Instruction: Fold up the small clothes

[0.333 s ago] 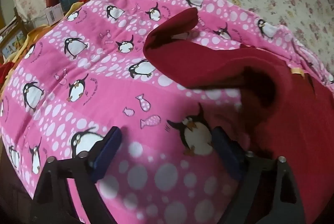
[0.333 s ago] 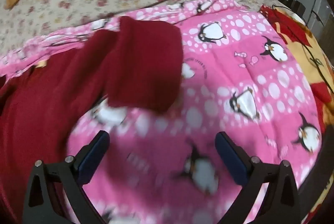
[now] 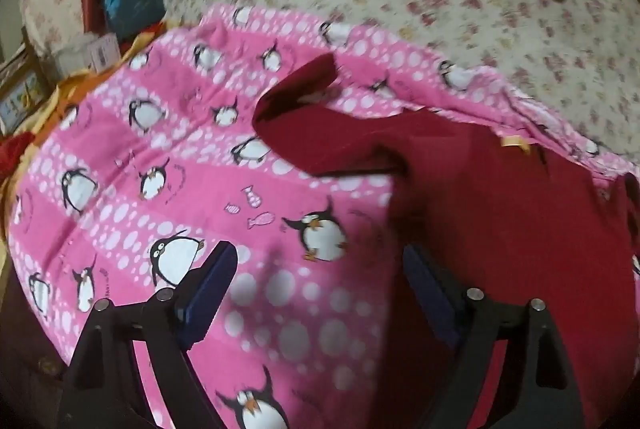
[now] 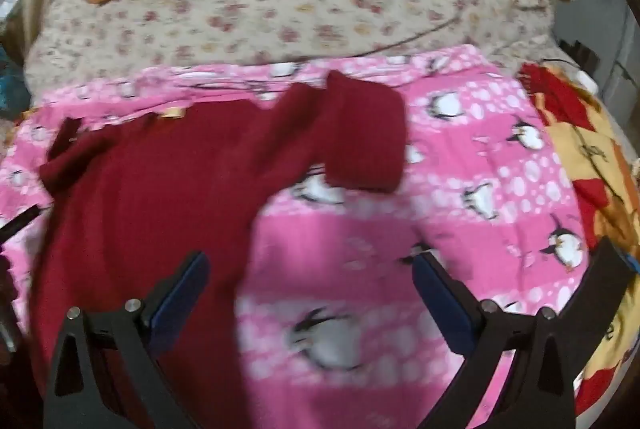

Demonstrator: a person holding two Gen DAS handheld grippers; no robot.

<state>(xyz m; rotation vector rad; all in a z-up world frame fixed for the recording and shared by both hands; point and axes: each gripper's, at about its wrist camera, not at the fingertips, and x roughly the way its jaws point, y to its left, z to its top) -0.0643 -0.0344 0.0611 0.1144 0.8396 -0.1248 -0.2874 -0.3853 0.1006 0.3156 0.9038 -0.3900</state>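
A red top (image 4: 152, 181) lies flat on the pink penguin blanket (image 4: 480, 189) (one sleeve (image 4: 364, 133) is bent over). The left gripper (image 3: 320, 293) and right gripper (image 4: 312, 293) both hang above it, jaws wide apart, holding nothing.

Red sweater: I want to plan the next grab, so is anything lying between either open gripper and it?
Nothing visible. The red sweater lies bare on the penguin blanket. The left gripper and right gripper hang open above its edge, with only blanket between their fingers.
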